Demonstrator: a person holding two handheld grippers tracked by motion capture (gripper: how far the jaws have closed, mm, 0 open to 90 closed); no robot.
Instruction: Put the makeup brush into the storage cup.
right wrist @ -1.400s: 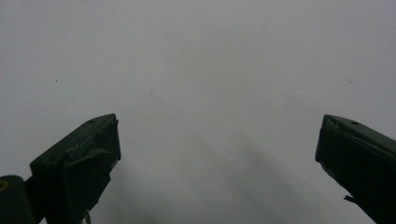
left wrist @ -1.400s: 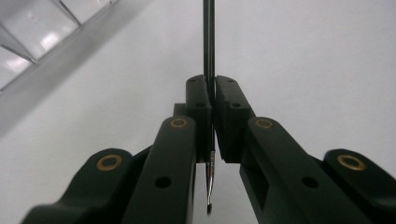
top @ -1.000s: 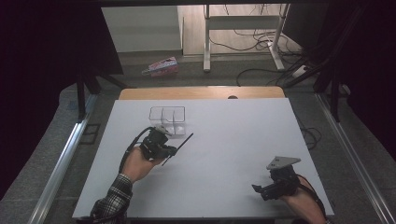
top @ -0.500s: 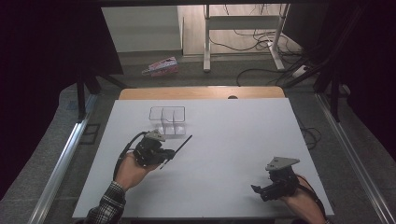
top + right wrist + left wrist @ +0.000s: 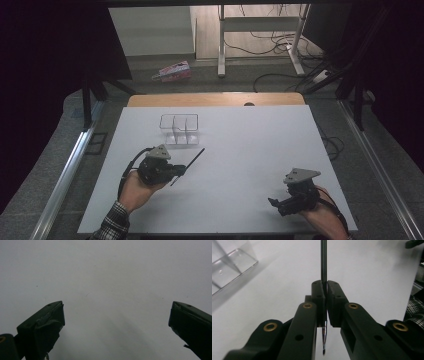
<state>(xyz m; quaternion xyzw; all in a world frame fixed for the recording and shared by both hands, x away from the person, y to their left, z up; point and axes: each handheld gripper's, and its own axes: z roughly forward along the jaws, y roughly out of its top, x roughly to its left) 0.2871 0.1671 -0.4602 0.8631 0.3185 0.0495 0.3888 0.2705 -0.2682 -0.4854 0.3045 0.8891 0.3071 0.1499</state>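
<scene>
A thin dark pen (image 5: 192,161) sticks out up and to the right from my left gripper (image 5: 181,171), which is shut on it near its lower end. In the left gripper view the pen (image 5: 323,262) runs straight up between the closed jaws, and its tip shows below them. A clear plastic organizer (image 5: 179,129) with dividers stands on the white table (image 5: 250,145) just beyond the pen; its corner (image 5: 229,267) shows at upper left in the left gripper view. My right gripper (image 5: 274,204) rests open at the table's near right, with bare table between its fingers (image 5: 42,325).
A wooden strip (image 5: 215,99) borders the table's far edge. On the floor beyond lie a pink box (image 5: 173,71), desk legs and cables. Metal rails (image 5: 70,170) run along both sides of the table.
My left gripper has drawn back toward the near left, away from the organizer, with the pen in it. The right gripper has stayed put.
</scene>
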